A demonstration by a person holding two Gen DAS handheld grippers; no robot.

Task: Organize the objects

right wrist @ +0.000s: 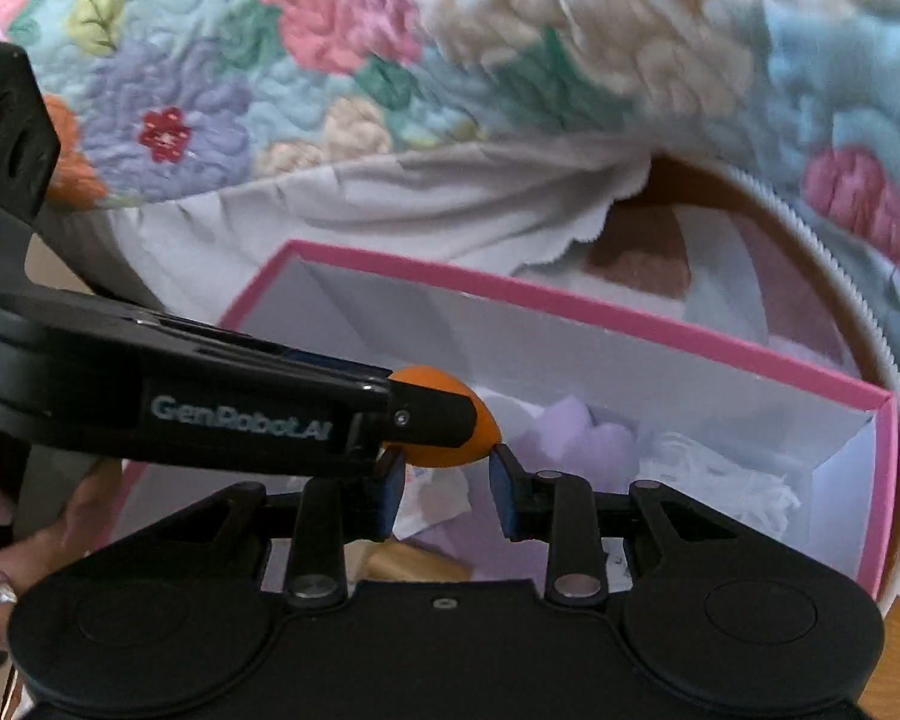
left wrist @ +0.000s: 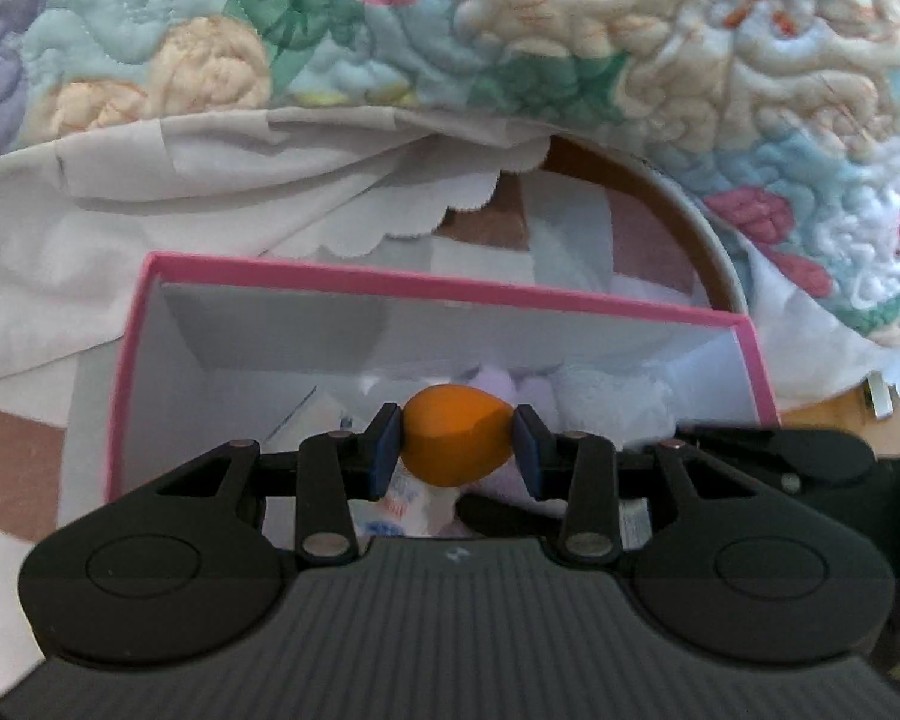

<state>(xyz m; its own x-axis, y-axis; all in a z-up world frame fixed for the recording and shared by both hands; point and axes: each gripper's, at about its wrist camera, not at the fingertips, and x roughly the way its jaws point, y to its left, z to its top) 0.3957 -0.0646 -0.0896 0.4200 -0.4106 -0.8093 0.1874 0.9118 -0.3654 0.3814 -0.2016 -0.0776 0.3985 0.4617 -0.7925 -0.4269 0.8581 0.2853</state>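
The orange egg-shaped sponge was pinched between the blue pads of the left tool, held above the open pink box. Its long axis ran across the jaws, from pad to pad, with the narrower tip toward the right-hand pad. In the right wrist view the sponge showed its pointed end toward the right tool, which sat just below and beside it with its jaws spread and nothing between them. Whether that tool's left pad touched the left tool could not be told.

Below the sponge, inside the box, lay lilac soft pieces, white shredded paper, a small printed packet and a tan block. The box rested on a patchwork cloth, with a floral quilt bunched behind it and a strip of wooden surface at the right edge.

The left tool was plainly the one in charge; a release would likely drop the sponge straight into the box, since the interior lay directly beneath it.
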